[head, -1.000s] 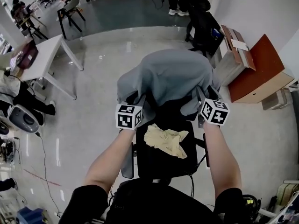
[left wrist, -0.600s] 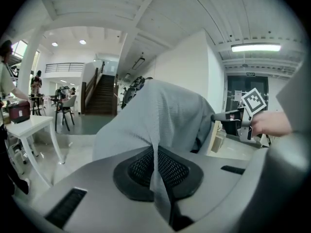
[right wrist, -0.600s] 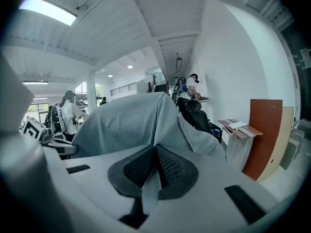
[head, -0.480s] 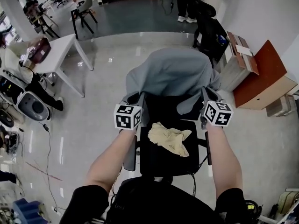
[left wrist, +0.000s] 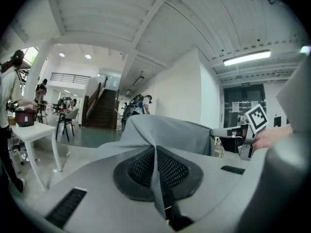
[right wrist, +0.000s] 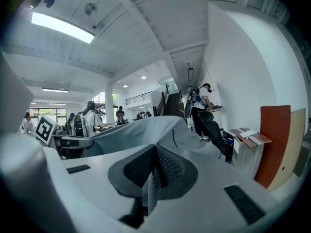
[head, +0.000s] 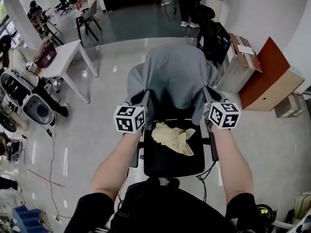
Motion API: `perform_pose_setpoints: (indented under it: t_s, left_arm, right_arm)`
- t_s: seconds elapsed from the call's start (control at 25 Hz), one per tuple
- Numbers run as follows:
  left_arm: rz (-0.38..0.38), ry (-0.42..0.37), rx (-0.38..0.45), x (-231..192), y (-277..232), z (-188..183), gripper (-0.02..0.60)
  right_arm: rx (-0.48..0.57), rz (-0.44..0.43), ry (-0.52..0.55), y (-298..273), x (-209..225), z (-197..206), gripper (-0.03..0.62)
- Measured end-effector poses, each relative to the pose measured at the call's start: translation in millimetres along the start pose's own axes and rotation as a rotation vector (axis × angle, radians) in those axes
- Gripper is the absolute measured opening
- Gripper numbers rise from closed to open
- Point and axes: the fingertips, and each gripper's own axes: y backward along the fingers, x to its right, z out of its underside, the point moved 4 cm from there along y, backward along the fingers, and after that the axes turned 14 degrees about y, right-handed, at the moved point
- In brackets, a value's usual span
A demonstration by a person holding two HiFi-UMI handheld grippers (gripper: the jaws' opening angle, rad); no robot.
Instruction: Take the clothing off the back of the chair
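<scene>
A grey garment [head: 175,74] hangs over the back of a black office chair [head: 172,157] in the head view. My left gripper [head: 146,98] is shut on the garment's left edge, and my right gripper [head: 205,95] is shut on its right edge. The cloth is stretched between them. In the left gripper view a fold of grey fabric [left wrist: 156,166] is pinched between the closed jaws, and the garment [left wrist: 167,132] rises beyond them. The right gripper view shows the same: fabric [right wrist: 151,181] is clamped in the shut jaws. A crumpled yellow cloth [head: 172,137] lies on the seat.
A white table [head: 63,57] and a person seated by equipment [head: 22,89] are at the left. Another black chair [head: 209,28], stacked boards and a brown box [head: 265,76] stand at the right. A cable [head: 51,149] runs across the floor, and people stand farther back.
Both grippers closed on the garment's side edges and rose. The grey cloth, which drooped over the chair's sides, is now pulled taut and lifted higher on the chair back.
</scene>
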Motion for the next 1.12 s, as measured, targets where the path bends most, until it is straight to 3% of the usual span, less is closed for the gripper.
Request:
perform_pose_setpoints:
  t_s: [0.28,0.72,0.88,1.12]
  left_arm:
    - [-0.013,0.012,0.038,24.0,41.0,-4.1,0.005]
    - [-0.026,0.03,0.005,31.3,98.6,29.0,0.005]
    - [0.013,0.093,0.016,28.2,121.8,34.1,0.005]
    - [0.099,0.094,0.036,15.9,164.3,32.3,0.005]
  right_arm:
    - [0.038,-0.064,-0.008,38.8,-22.4,-7.5,0.018]
    - [0.057,-0.104,-0.094,88.2,-67.0,16.9,0.018]
    - [0.075,-0.094,-0.085,108.7,-94.7,14.2,0.018]
    - [0.088,-0.053,-0.12,131.1,-147.9,9.9,0.018]
